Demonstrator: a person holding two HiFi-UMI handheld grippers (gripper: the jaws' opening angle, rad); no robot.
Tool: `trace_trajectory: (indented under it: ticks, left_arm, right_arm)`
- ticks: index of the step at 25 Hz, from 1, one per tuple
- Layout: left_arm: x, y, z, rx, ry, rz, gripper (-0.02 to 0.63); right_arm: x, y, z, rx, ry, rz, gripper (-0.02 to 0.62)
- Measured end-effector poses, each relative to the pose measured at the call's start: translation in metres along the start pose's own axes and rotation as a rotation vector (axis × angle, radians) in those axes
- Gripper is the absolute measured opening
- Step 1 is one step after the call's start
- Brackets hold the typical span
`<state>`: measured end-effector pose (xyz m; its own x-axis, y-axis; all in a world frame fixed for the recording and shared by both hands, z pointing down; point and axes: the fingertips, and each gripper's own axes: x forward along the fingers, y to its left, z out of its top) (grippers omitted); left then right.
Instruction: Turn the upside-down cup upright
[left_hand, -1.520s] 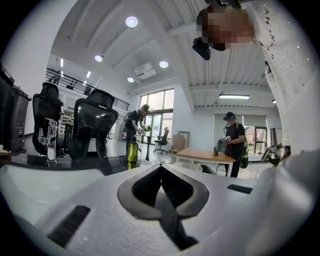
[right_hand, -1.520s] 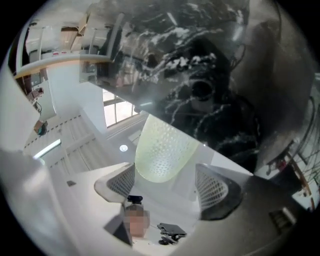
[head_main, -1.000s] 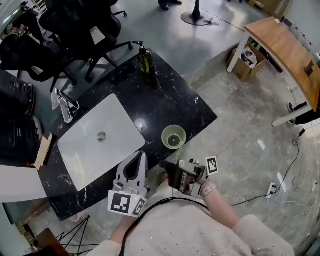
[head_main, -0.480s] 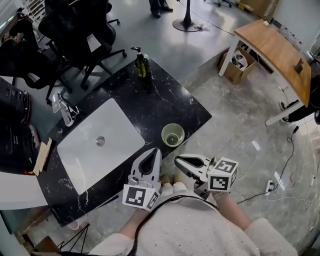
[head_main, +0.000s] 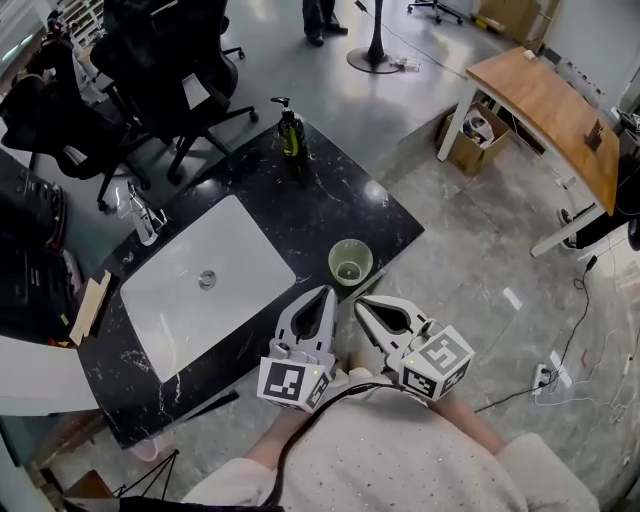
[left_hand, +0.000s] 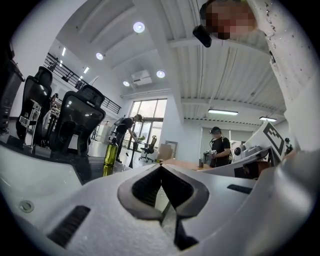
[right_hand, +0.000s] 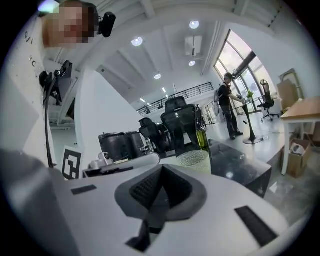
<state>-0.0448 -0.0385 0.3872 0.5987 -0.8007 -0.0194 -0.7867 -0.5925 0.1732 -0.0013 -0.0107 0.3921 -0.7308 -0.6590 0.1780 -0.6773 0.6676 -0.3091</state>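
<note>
The pale green cup (head_main: 350, 262) stands upright, mouth up, on the black marble counter (head_main: 300, 210) close to its near right corner. In the right gripper view the cup (right_hand: 194, 159) shows just beyond the jaws. My left gripper (head_main: 322, 292) is shut and empty, its tips at the counter's front edge, left of the cup. Beside it, my right gripper (head_main: 360, 300) is also shut with nothing in it, and its tips sit just in front of the cup, apart from it. Both jaw pairs meet at the tips in the left gripper view (left_hand: 161, 166) and the right gripper view (right_hand: 162, 167).
A white sink (head_main: 205, 285) with a faucet (head_main: 143, 212) fills the counter's left part. A green soap bottle (head_main: 291, 130) stands at the far corner. Black office chairs (head_main: 170, 70) are behind; a wooden desk (head_main: 545, 95) and a cardboard box (head_main: 472, 130) stand at the right.
My right gripper has rolled from lying on its side to flat, marker cube up, and its jaws have closed. Both grippers have drawn together near the counter's front edge.
</note>
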Motion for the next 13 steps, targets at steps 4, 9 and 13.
trace_trajectory:
  ticks: [4, 9, 13]
  left_arm:
    - [-0.008, 0.001, 0.000, 0.001, 0.000, 0.009, 0.006]
    - [-0.015, 0.005, -0.003, 0.002, 0.008, 0.032, 0.006]
    - [-0.016, 0.004, -0.002, 0.007, 0.009, 0.029, 0.006]
  right_arm:
    - [0.001, 0.003, 0.005, -0.019, -0.019, -0.003, 0.006]
    - [0.002, 0.003, 0.003, 0.002, -0.027, -0.002, 0.006]
    - [0.000, 0.002, 0.004, 0.011, -0.041, -0.003, 0.006]
